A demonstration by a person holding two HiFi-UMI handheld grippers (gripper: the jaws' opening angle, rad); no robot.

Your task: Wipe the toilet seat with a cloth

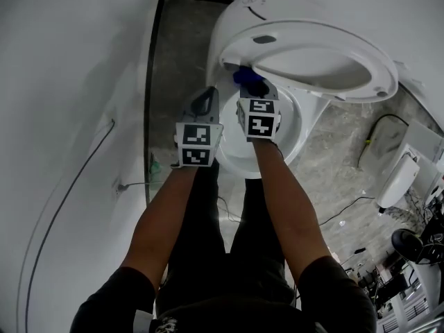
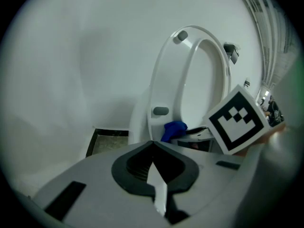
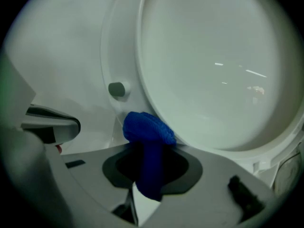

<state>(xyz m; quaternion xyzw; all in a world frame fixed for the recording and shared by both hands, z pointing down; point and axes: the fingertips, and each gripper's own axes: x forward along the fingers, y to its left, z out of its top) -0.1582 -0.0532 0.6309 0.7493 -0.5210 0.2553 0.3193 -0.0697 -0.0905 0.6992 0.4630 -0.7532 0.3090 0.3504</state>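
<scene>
Two bare forearms extend forward, side by side. Right gripper (image 1: 251,89) clamped on crumpled blue cloth (image 3: 148,129) at the left edge of the raised white plastic toilet seat (image 1: 298,30). Left gripper (image 1: 207,97) jaws together, empty, just left.

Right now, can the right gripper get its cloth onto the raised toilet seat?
Probably yes. The right gripper, jaws shut on the blue cloth, has it right at the lower edge of the raised toilet seat; nothing stands between them.
</scene>
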